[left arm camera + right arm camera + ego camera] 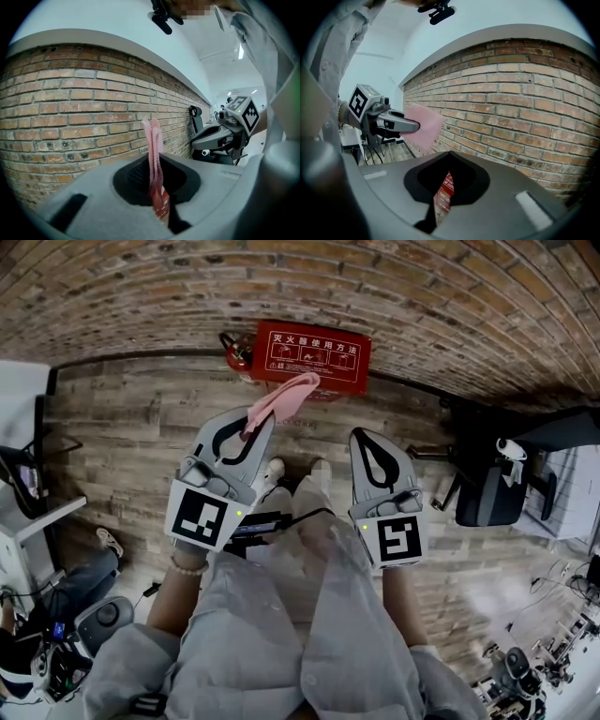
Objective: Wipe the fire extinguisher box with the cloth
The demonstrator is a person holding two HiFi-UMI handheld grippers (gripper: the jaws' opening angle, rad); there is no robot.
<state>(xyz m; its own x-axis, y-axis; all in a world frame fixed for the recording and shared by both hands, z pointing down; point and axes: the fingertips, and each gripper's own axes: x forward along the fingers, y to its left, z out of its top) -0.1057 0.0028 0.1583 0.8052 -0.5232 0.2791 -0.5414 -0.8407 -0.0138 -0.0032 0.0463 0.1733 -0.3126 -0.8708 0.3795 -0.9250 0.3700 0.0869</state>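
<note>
Box point(314, 357), red with white print, sits at the foot of the brick wall point(441, 296), with a red extinguisher point(238, 351) just beside its left end. I have the pink cloth point(281, 397) pinched in my left gripper point(261, 420), jaws closed tight on it. In the head view its free end overlaps the box's near edge. My right gripper point(362, 437) has its jaws together on nothing, level with the left one above the wooden floor point(131, 427).

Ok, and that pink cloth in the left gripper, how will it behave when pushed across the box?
Probably floppy: the pink cloth shows soft, doubled-over folds beyond the left gripper. Likely light, since a pinch at one end carries all of it. It may bunch up rather than stay flat against the fire extinguisher box.
</note>
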